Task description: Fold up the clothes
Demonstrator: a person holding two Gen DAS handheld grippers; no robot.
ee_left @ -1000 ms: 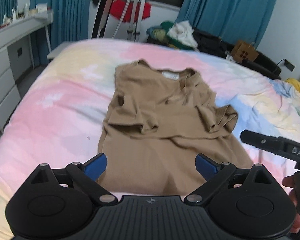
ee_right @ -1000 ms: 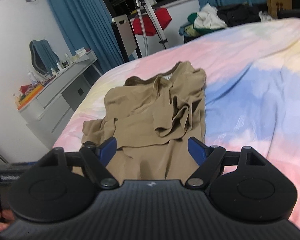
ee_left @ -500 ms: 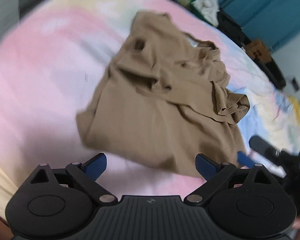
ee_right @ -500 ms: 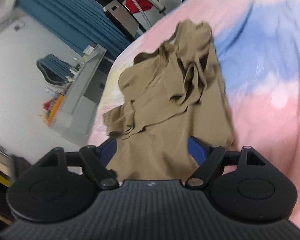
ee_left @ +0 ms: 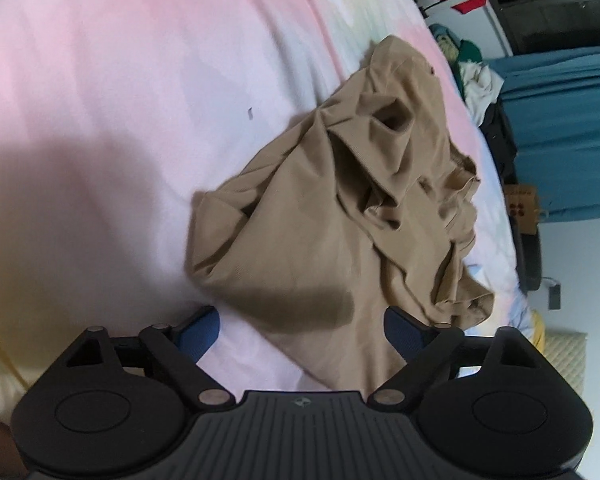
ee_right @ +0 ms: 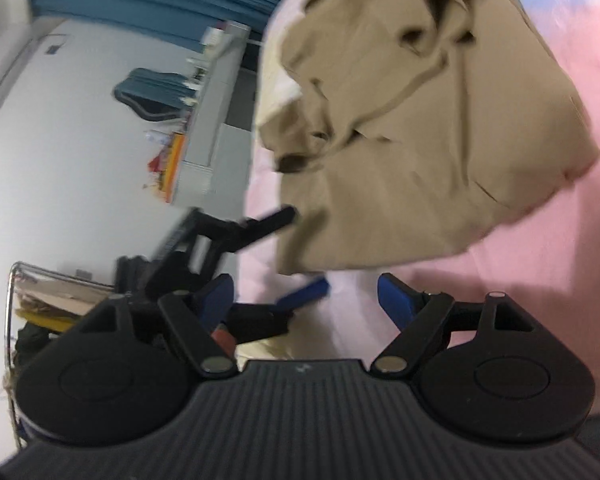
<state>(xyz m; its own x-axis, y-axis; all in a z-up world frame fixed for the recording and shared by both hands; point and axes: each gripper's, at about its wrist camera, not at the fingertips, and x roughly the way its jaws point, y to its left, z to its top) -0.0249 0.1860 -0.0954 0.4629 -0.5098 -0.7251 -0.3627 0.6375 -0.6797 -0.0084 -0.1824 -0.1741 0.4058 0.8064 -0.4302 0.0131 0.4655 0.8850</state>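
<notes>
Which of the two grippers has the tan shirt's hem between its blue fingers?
The left gripper: the tan shirt reaches between its open fingers. The right gripper sits just short of the hem.

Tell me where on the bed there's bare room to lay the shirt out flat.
In the left wrist view, the widest bare bedspread lies left of the tan shirt, up to the bed's edge. In the right wrist view, a pink patch lies bare right of the shirt. The shirt's near hem is crowded: both open tongs, left and right, sit there.
</notes>
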